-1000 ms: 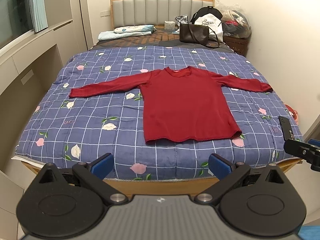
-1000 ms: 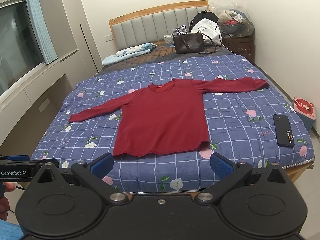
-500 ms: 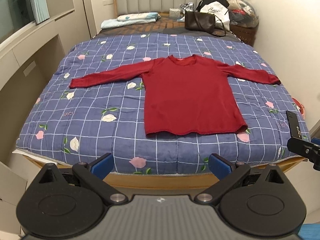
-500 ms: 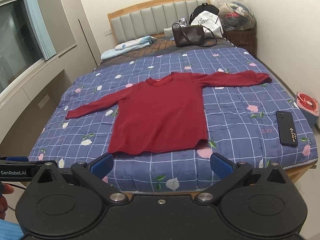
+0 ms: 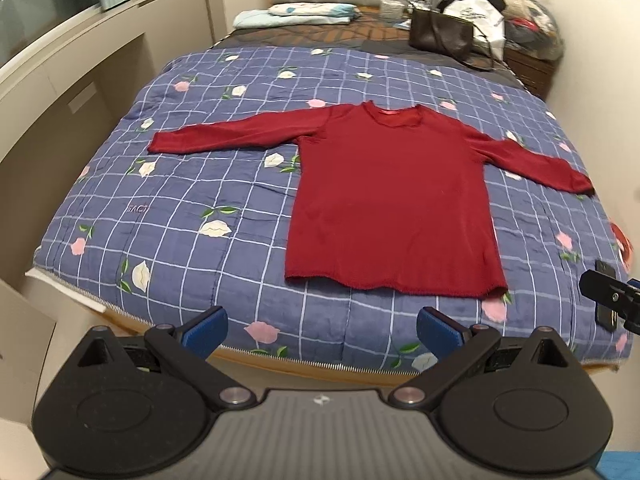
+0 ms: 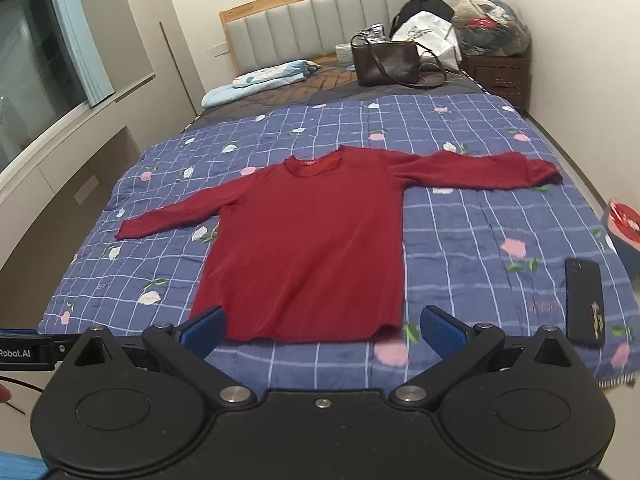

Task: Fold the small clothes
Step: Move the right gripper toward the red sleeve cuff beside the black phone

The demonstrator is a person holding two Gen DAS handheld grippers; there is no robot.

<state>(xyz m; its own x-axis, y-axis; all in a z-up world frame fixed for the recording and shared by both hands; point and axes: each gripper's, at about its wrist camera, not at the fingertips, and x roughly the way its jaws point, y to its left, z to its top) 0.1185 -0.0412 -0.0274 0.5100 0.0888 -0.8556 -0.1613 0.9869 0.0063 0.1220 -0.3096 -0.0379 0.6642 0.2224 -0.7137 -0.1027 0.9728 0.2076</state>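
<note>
On the blue checked flowered quilt (image 5: 180, 216) a dark red long-sleeved knit top (image 5: 392, 200) is laid flat, sleeves spread, hem toward the bed's foot — no fold is made yet. The approach is judged to be in hand; next, a sleeve or hem corner must be reached. The left gripper (image 5: 322, 326) and right gripper (image 6: 322, 330) are held wide apart, empty. "Robot.AI" is read on the left gripper's side; a black phone (image 6: 584, 302) lies near.

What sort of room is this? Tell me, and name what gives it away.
A home bedroom, most likely: a bed with a padded headboard, a floral checked quilt with a red sweater spread on it, and a handbag near the pillows.
</note>
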